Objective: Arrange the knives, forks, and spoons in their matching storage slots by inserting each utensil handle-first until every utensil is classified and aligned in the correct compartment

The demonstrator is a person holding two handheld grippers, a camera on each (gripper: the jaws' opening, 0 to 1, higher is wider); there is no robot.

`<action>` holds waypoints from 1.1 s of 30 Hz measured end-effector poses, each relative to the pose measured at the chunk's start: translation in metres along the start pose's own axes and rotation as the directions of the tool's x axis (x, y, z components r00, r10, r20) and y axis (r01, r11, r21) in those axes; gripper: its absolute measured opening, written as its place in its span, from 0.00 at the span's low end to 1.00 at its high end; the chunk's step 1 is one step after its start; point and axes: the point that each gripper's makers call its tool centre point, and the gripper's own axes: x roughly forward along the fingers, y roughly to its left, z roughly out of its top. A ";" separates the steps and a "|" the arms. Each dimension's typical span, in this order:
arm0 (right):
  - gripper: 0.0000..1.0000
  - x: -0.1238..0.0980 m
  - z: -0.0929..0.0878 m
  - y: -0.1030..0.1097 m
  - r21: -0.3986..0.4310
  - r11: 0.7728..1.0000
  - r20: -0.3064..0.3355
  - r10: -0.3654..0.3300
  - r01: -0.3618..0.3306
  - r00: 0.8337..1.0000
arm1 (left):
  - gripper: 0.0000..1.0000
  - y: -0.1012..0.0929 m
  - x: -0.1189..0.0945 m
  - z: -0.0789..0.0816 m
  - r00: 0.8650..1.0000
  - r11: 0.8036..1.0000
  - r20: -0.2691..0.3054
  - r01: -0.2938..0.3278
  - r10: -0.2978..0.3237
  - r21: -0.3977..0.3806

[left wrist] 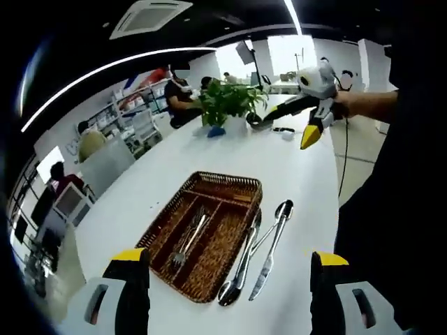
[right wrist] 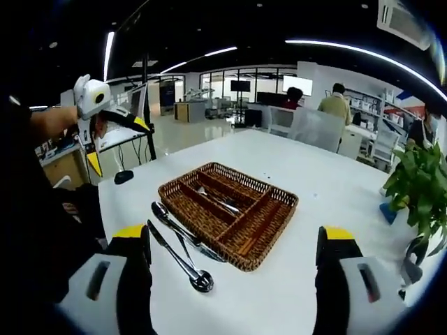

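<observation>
- Sorting looks barely begun: a fork (left wrist: 187, 244) lies in a middle slot of the wicker cutlery tray (left wrist: 241, 185), while spoons and a knife (left wrist: 267, 263) lie just beside it on the white table (left wrist: 293, 160).
- Left gripper (left wrist: 227, 279) and right gripper (right wrist: 234, 255) both hover with jaws spread, empty.
- Best bet: grab the knife mid-shaft, feed it in handle-first.

I see a long white bench (left wrist: 209, 160). A green plant (left wrist: 227, 101) stands on it at the far end. People sit at desks behind it. A black cable (right wrist: 124, 176) lies near the edge.
</observation>
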 end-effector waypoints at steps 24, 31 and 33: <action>0.99 -0.015 0.001 -0.016 -0.048 0.999 -0.018 0.011 -0.011 1.000 | 1.00 -0.023 0.079 0.024 0.979 0.975 -0.129 0.176 -0.160 0.132; 0.99 -0.020 -0.002 -0.021 -0.019 0.999 -0.011 -0.035 0.035 0.999 | 0.97 -0.034 0.096 0.011 0.972 0.972 -0.133 0.207 -0.192 0.111; 0.99 -0.021 -0.002 -0.017 -0.019 0.999 -0.005 -0.028 0.028 1.000 | 0.93 -0.036 0.102 0.006 0.969 0.968 -0.145 0.217 -0.199 0.126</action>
